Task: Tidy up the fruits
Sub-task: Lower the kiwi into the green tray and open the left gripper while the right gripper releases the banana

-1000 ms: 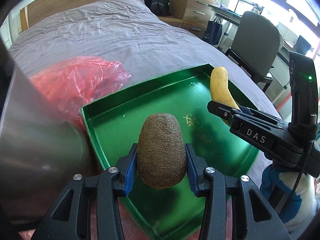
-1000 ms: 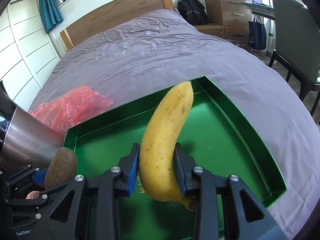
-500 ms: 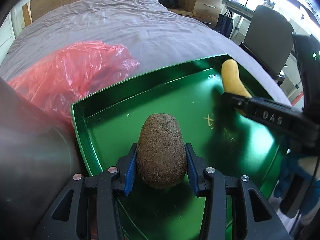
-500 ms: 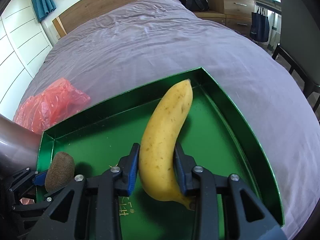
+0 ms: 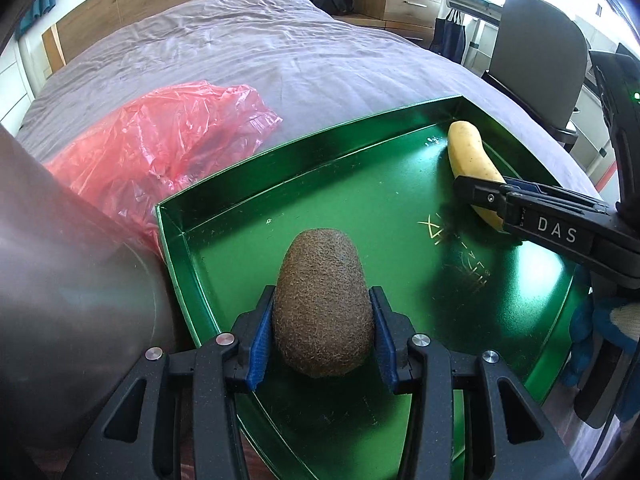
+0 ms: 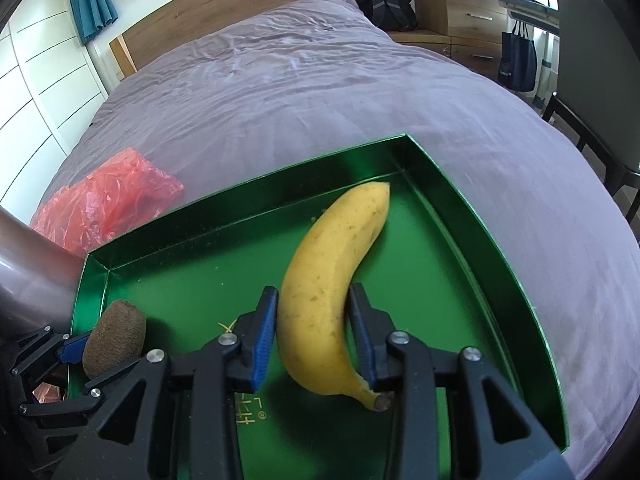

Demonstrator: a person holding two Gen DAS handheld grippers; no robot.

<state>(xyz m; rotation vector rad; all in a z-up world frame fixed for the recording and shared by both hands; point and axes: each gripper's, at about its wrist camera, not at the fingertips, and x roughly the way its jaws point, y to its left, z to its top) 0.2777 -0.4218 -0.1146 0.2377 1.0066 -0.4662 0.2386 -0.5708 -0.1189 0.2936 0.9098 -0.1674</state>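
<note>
A brown fuzzy kiwi [image 5: 322, 304] sits between the blue pads of my left gripper [image 5: 322, 336], which is shut on it just above the near left part of the green tray [image 5: 360, 160]. My right gripper [image 6: 316, 340] is shut on a yellow banana [image 6: 332, 276] that points toward the tray's [image 6: 460, 200] far right corner. The left wrist view shows the banana [image 5: 470, 156] low over the tray floor, held by the right gripper [image 5: 492, 196]. From the right wrist camera the kiwi [image 6: 114, 336] and the left gripper [image 6: 72, 350] appear at the lower left.
The tray lies on a bed with a grey-purple cover [image 6: 320, 80]. A crumpled red plastic bag [image 5: 160, 144] lies left of the tray. A shiny metal cylinder [image 5: 60, 260] stands close at the left. A grey chair [image 5: 540, 52] and wooden drawers [image 6: 456, 0] are right of the bed.
Both grippers have sunk closer to the tray with their fruits, and both views tilt more steeply down. The banana's tip is now nearer the tray's far right corner.
</note>
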